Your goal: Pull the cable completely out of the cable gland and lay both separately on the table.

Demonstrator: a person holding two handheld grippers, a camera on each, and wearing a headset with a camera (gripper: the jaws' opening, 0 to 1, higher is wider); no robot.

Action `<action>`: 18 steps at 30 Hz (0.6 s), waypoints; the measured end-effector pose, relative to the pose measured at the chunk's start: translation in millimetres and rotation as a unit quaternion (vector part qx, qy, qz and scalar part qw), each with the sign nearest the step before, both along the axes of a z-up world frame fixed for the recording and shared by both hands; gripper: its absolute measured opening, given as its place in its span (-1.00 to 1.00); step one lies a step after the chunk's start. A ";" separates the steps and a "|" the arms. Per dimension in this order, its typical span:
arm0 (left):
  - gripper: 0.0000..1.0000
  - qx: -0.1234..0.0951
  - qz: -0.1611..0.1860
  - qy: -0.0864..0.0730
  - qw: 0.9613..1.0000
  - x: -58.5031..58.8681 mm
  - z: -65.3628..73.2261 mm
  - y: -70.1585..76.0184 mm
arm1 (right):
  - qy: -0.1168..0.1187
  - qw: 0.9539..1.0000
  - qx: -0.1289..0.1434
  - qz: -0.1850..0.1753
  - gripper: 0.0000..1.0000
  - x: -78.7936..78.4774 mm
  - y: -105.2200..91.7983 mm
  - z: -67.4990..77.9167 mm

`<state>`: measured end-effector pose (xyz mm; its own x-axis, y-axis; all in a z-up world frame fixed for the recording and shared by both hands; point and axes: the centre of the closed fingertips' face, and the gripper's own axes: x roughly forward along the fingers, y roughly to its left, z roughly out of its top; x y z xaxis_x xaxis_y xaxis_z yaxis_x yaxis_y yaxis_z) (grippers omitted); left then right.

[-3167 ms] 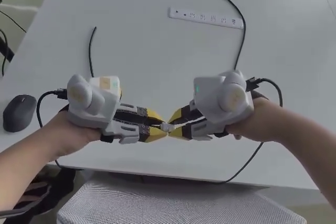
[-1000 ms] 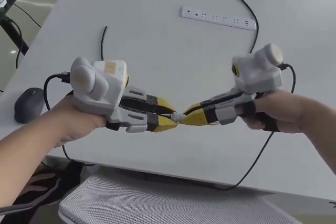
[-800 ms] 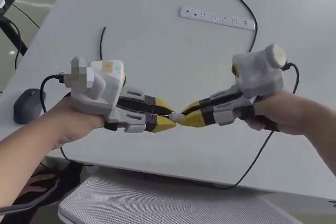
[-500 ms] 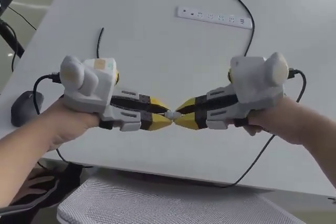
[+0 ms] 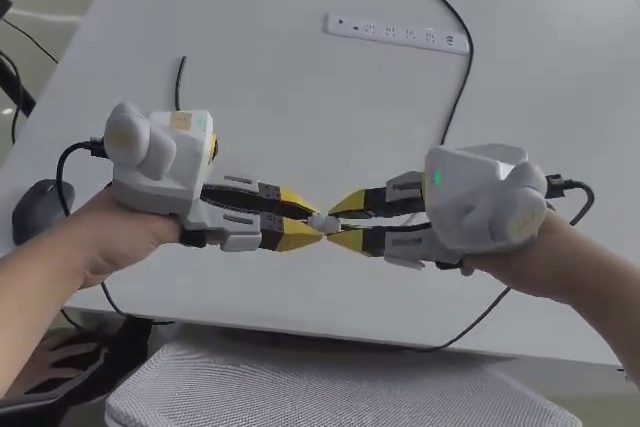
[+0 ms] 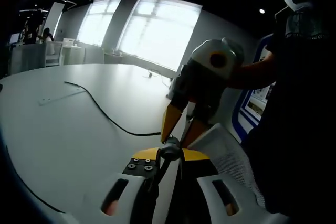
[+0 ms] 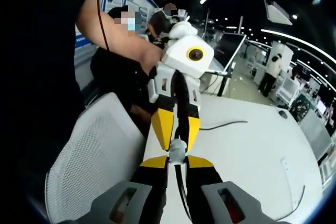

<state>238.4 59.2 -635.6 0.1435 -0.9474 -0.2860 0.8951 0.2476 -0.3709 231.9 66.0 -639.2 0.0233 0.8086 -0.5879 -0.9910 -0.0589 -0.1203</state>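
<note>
Over the table's near edge, a small pale cable gland [image 5: 324, 220] hangs between two yellow-tipped grippers that meet tip to tip. My left gripper [image 5: 312, 226] comes in from the left and is shut on the gland [image 6: 169, 152]. From the right, my right gripper [image 5: 338, 222] grips at the gland's other end, where a dark cable [image 7: 181, 190] runs back between its jaws. In the right gripper view the gland [image 7: 177, 149] sits just past my own tips, with the left gripper [image 7: 177, 140] facing me. The jaws hide where cable and gland join.
A white power strip [image 5: 396, 33] lies at the back of the grey table [image 5: 300, 97], with a black lead [image 5: 455, 77] curving toward me. A thin black wire [image 5: 178, 87] lies at left, a mouse [image 5: 32, 209] at the left edge. A mesh chair [image 5: 300, 392] is below.
The right gripper has rolled, so its camera box has swung from above the hand to lower and nearer me. Both grippers stay joined at the gland, a little lower in the picture.
</note>
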 end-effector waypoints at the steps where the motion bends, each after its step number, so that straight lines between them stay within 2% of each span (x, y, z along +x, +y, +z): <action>1: -0.71 -0.001 0.000 0.002 1.000 0.1 0.4 0.3 | 0.000 1.000 0.001 -0.002 -0.86 0.4 0.1 0.2; 6: -0.71 -0.004 0.002 0.002 1.000 2.1 3.2 1.5 | 0.003 1.000 0.005 -0.015 -0.85 4.1 0.9 3.2; 10: -0.71 -0.007 0.002 0.004 1.000 3.4 4.7 2.3 | 0.022 0.999 0.014 -0.025 -0.84 6.0 1.3 5.8; 12: -0.71 -0.008 0.001 0.000 1.000 3.6 5.5 2.0 | 0.047 0.998 0.022 -0.039 -0.83 6.2 1.2 7.8; 14: -0.71 -0.005 -0.001 -0.004 1.000 3.7 5.2 2.0 | 0.069 0.995 0.043 -0.050 -0.81 7.6 1.7 13.0; 15: -0.71 -0.004 -0.003 -0.006 1.000 3.5 5.2 2.0 | 0.082 0.994 0.043 -0.061 -0.76 9.8 -0.2 13.0; 16: -0.71 -0.004 -0.004 -0.007 1.000 3.2 5.2 2.0 | 0.104 0.991 0.043 -0.071 -0.69 9.6 -2.4 13.2; 17: -0.71 -0.004 -0.004 -0.008 1.000 3.3 5.2 2.1 | 0.139 0.986 0.048 -0.073 -0.65 7.9 -4.6 14.4; 18: -0.71 -0.003 -0.004 -0.011 1.000 3.3 5.4 2.3 | 0.147 0.984 0.057 -0.080 -0.65 11.1 -5.4 17.5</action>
